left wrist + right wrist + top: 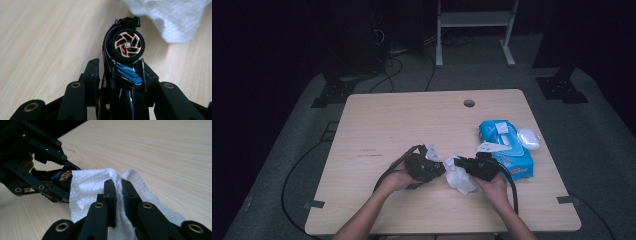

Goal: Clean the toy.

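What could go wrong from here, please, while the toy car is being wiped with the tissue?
1. The left hand-held gripper clamps the glossy toy car by its narrow body; rubbing might twist it loose.
2. The right hand-held gripper pinches only a fold of the thin tissue, which could tear or slip free.
3. The loose tissue may snag on the wheel.

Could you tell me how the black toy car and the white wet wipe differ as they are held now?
The glossy black toy car with blue stripes is rigid; the white textured wet wipe is soft and crumpled. The car sits in the left hand-held gripper, the wipe in the right hand-held gripper. Both are clamped between jaws above the pale wooden table.
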